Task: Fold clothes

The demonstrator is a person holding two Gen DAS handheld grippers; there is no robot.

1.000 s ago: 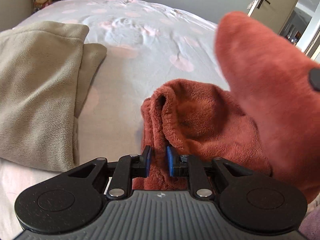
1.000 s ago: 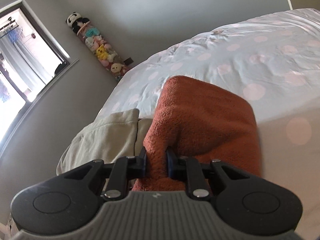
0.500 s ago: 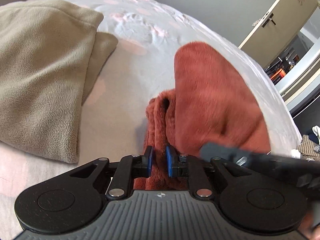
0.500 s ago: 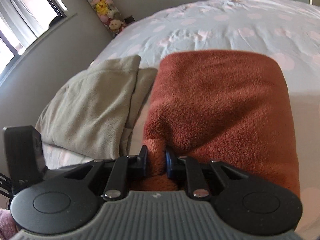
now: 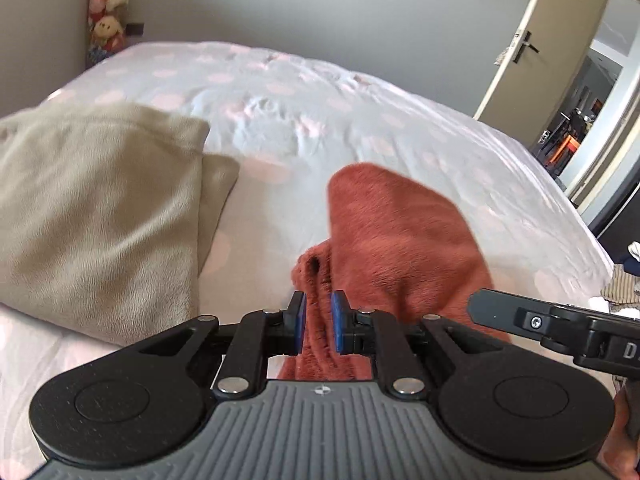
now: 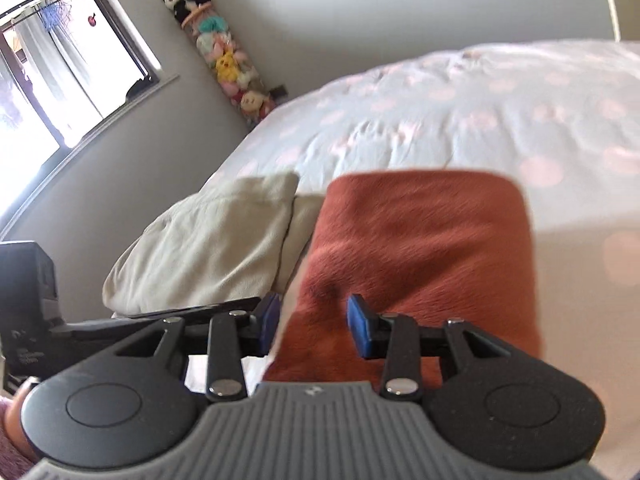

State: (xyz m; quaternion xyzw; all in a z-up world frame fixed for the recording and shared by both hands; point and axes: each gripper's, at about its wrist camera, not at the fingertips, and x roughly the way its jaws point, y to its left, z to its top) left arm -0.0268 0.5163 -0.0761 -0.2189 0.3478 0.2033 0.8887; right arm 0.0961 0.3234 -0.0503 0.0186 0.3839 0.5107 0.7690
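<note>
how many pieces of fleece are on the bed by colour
rust-red fleece: 1
beige fleece: 1
total: 2

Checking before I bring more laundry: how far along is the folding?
Done: the beige garment lies folded on the bed. In hand: the rust fleece, doubled over; the left gripper pinches it, the right gripper is open. Left: release, tidy it.
</note>
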